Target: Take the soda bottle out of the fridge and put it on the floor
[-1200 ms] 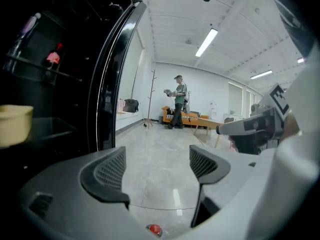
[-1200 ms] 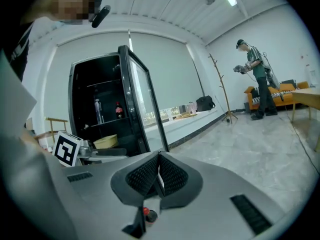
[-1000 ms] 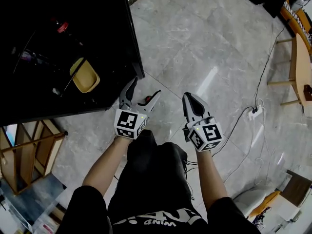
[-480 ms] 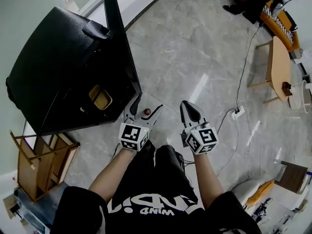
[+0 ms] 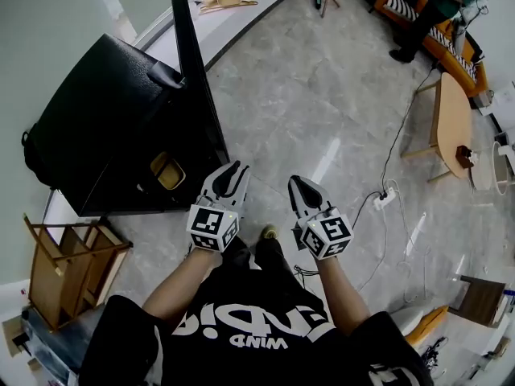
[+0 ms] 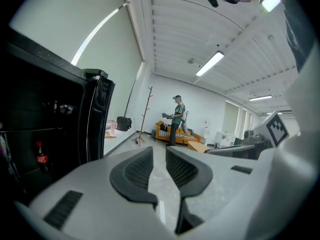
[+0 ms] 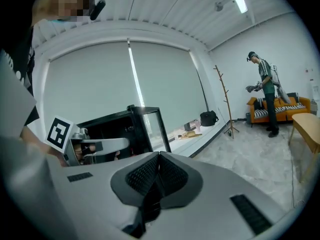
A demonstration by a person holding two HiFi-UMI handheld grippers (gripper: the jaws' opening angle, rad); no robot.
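both claws are carried empty: left claw [image 5: 231, 170] just narrowed on nothing, right claw [image 5: 299, 186] pressed together. a bottle [image 6: 41, 156] is seen inside the open fridge [image 5: 105, 111]; none is made out on the floor [image 5: 322, 79].

I hold both grippers forward, side by side. My left gripper [image 5: 232, 170] has just been closing its jaws, leaving a narrow empty gap. My right gripper [image 5: 299, 186] has its jaws pressed together, empty.
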